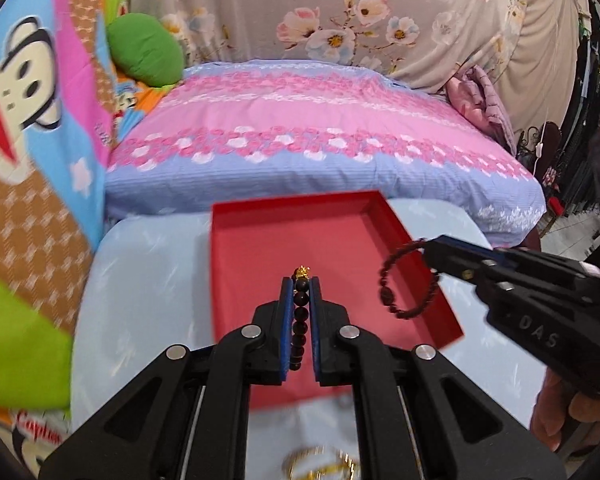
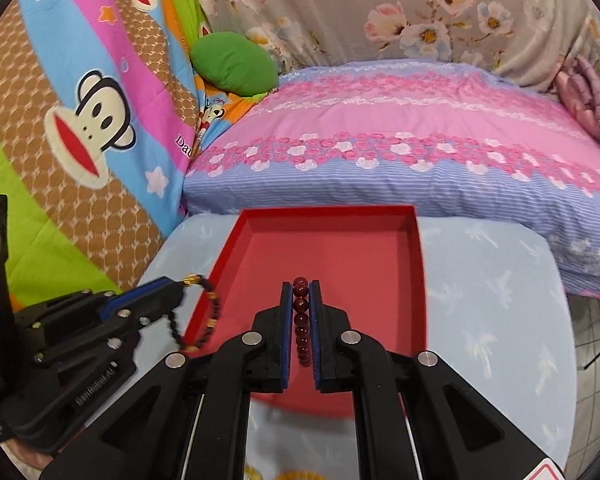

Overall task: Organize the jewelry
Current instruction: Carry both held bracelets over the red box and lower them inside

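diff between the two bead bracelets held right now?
The black bracelet has darker beads plus a gold charm at its tip; the dark red bracelet is all reddish beads, with no charm visible. The left tongs hold the black one, the right tongs the red. Both hang clamped above the red tray.

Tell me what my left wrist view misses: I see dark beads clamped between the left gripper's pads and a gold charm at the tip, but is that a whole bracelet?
Observer: Yes. The right wrist view shows the black bead bracelet hanging as a full loop from the left gripper, over the left wall of the red tray.
Operator: And the right gripper's beads?
Observer: From its own camera, the right gripper is shut on a dark red bead bracelet, beads in a row between the pads.
Operator: Anything in the tray yet?
Observer: No, its floor looks bare.
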Motion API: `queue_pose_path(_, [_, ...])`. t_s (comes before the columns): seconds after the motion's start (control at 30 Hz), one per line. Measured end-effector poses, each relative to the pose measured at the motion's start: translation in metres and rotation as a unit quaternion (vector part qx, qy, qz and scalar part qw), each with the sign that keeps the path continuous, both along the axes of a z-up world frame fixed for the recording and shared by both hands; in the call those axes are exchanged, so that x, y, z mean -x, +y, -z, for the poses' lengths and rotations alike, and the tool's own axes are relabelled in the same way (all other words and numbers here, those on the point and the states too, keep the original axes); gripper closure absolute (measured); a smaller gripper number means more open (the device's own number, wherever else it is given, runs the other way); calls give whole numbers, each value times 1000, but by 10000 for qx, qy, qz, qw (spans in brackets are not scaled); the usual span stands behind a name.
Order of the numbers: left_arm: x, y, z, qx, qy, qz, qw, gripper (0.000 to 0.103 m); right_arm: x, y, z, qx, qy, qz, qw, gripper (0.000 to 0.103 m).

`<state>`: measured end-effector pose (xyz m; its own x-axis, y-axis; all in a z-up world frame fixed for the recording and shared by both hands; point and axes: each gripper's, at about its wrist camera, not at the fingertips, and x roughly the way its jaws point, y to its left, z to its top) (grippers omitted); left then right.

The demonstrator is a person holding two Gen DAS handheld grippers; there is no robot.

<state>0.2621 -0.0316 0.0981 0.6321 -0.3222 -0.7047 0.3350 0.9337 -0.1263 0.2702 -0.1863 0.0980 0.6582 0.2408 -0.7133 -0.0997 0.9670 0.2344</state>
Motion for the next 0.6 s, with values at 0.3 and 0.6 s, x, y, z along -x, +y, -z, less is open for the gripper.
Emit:
queue_pose_path(0.3, [-110, -32, 49, -172, 379, 300, 9987, 95, -112, -13, 55, -364, 736, -210, 9964, 95])
queue_pose_path(0.6, [-153, -28, 96, -521, 883, 158, 9946, 95, -149, -31, 105, 404, 1301, 175, 9905, 95])
